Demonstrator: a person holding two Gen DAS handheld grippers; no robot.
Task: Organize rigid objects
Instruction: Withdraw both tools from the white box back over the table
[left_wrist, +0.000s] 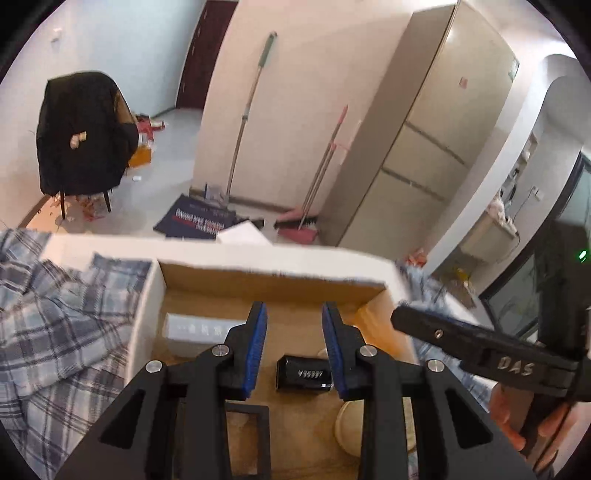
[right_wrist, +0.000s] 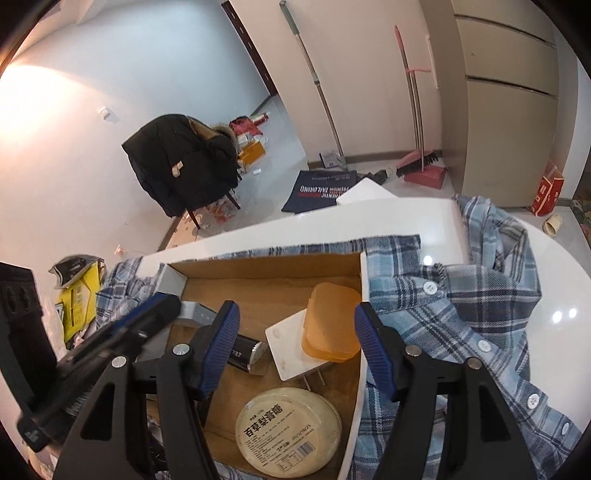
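Hovering over cardboard box (right_wrist: 266, 273) on table, both tools empty. Right gripper (right_wrist: 297, 345) jaws parted wide, nothing between pads. Left gripper (left_wrist: 293, 345) at its narrowest, nothing pinched. Nearest in box: round tin (right_wrist: 289, 430), flat, stiff, likely slick lid; best taken across rim. Beyond: white plug adapter (right_wrist: 286, 345), hard, light; grip flat sides, avoid prongs. On it, orange lidded case (right_wrist: 332, 325), rigid, smooth. Left: black cylinder (right_wrist: 245, 356), may roll. Plaid shirt (right_wrist: 461, 295) around box.

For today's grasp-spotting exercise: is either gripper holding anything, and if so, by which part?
Nothing is held. The left gripper and right gripper both hover with empty jaws above the cardboard box.
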